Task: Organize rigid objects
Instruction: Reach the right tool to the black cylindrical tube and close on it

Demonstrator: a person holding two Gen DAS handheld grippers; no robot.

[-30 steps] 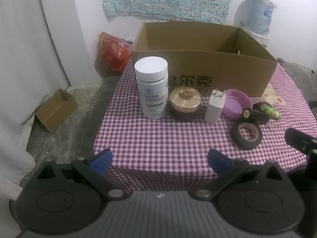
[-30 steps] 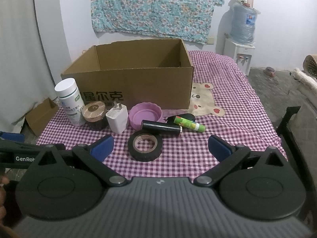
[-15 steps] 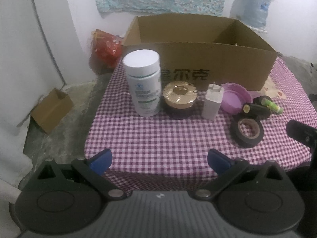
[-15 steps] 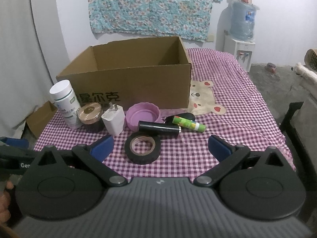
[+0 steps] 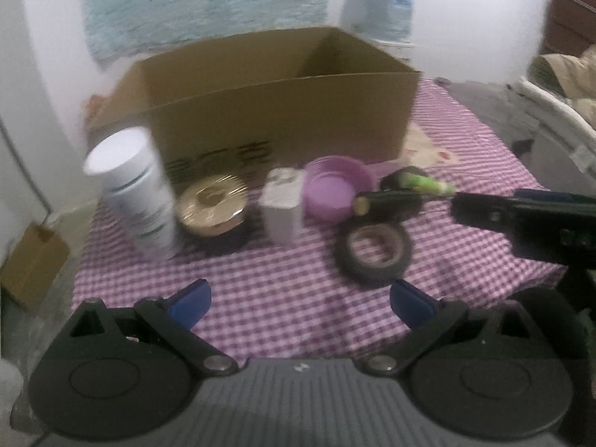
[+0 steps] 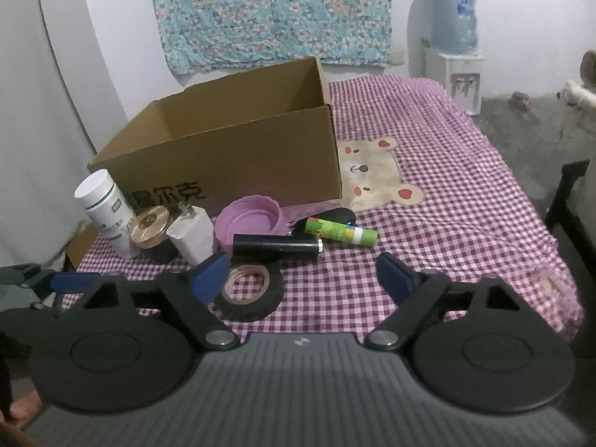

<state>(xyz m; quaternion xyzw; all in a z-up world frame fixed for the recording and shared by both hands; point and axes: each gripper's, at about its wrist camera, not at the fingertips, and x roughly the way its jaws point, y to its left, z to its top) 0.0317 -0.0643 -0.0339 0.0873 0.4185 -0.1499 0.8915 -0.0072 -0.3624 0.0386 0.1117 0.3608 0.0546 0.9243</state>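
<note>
Nothing looks sorted yet. As far as its inside shows, the open cardboard box [image 6: 231,145] holds nothing, and every loose item sits in a row just in front of its printed wall. By my reading the whole job remains.

At the box's left front corner stands a white pill bottle [image 6: 106,212]. Next along the wall come a gold-lidded jar [image 6: 151,229], a white charger plug [image 6: 192,238] and a purple lid [image 6: 251,223]. A black cylinder [image 6: 277,247] lies in front of the lid, a green glue stick [image 6: 341,232] lies off the box's right front corner, and a roll of black tape [image 6: 247,292] lies nearest the cameras.

The right claw [image 6: 303,279] has just been closing somewhat but is parted and empty, with the tape partly behind its left finger. The left claw [image 5: 300,300] is wide and empty, short of the row.

The bench [image 6: 447,205] wears a purple checked cloth with a bear patch beside the box. Behind the box hangs a floral cloth [image 6: 275,15] on a white wall, with a water dispenser [image 6: 452,48] to its right.
</note>
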